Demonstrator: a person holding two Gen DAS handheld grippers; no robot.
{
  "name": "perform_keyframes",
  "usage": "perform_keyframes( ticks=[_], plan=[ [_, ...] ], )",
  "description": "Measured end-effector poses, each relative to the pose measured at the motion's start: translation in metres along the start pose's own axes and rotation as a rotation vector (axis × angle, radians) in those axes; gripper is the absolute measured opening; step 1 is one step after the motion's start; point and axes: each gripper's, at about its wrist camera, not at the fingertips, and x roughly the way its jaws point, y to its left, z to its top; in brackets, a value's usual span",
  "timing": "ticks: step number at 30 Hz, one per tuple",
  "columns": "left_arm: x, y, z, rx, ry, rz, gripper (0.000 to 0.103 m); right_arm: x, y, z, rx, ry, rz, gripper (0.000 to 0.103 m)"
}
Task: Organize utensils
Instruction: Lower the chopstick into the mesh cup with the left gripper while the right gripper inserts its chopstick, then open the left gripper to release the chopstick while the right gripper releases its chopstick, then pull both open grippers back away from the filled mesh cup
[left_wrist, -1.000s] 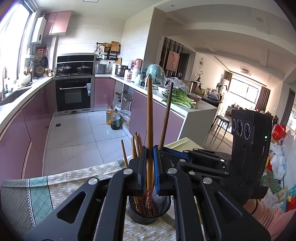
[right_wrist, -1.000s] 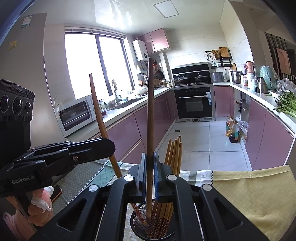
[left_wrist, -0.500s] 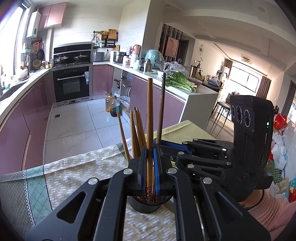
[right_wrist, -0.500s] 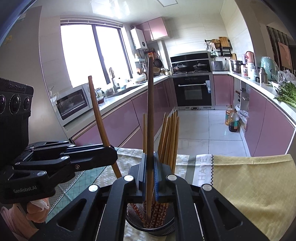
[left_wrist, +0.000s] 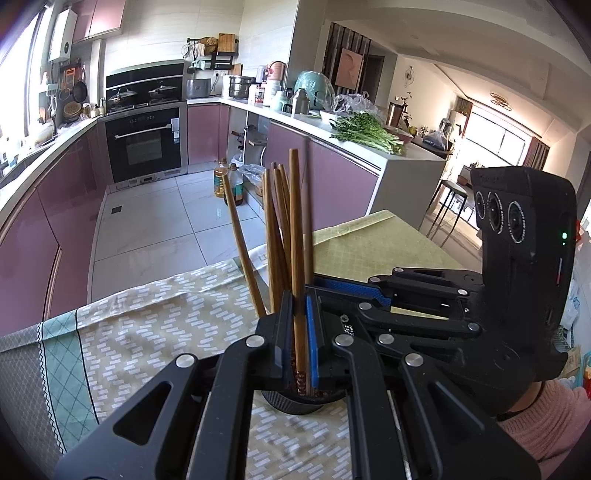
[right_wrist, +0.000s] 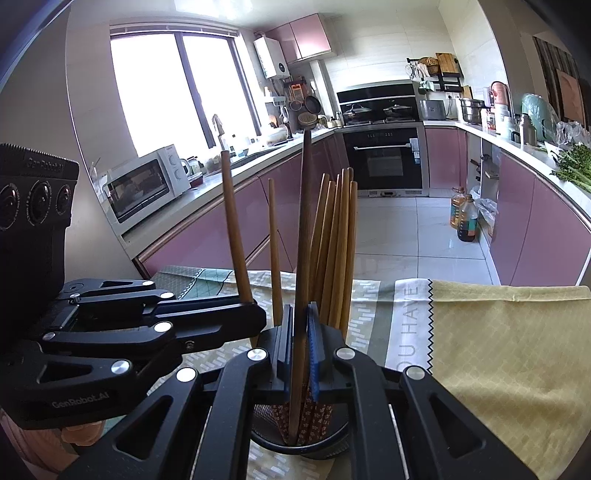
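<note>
Each gripper was lowering a chopstick into the holder (right_wrist: 295, 441) on the bench. The left gripper (left_wrist: 300, 328) and right gripper (right_wrist: 300, 341) had fingers clamped on one chopstick apiece. Next, both should let go.

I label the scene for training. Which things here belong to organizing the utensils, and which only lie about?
For the job:
- chopstick in left tongs
- chopstick in right tongs
- black holder

Lying about:
- greens
- oil bottles
- microwave
</note>
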Motion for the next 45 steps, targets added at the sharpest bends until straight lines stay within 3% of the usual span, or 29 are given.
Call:
perform_keyframes(
  ticks=[8,11,14,19,21,26,29,45],
  plan=[
    [0.013,0.01,-0.008,-0.023,0.013,0.004,0.01,0.001,-0.002,-0.001,0.02,0.003,0.0,0.008],
    [0.014,0.017,-0.014,-0.042,0.011,-0.001,0.012,-0.003,-0.003,-0.003,0.021,-0.003,-0.003,0.018],
    [0.007,0.024,-0.024,-0.075,-0.013,0.004,0.025,-0.008,-0.004,-0.006,0.024,-0.01,-0.01,0.028],
    [-0.016,0.036,-0.044,-0.114,-0.081,0.065,0.045,-0.02,-0.002,-0.013,0.012,-0.042,-0.028,0.055],
    [-0.027,0.039,-0.053,-0.124,-0.112,0.112,0.073,-0.024,0.002,-0.016,0.004,-0.055,-0.039,0.066],
    [-0.053,0.039,-0.075,-0.12,-0.189,0.217,0.097,-0.036,0.013,-0.026,-0.028,-0.091,-0.058,0.086],
    [-0.064,0.036,-0.086,-0.101,-0.21,0.265,0.097,-0.044,0.019,-0.032,-0.041,-0.122,-0.065,0.096],
    [-0.108,0.016,-0.11,-0.09,-0.328,0.387,0.097,-0.069,0.05,-0.056,-0.087,-0.226,-0.14,0.096]
  ],
)
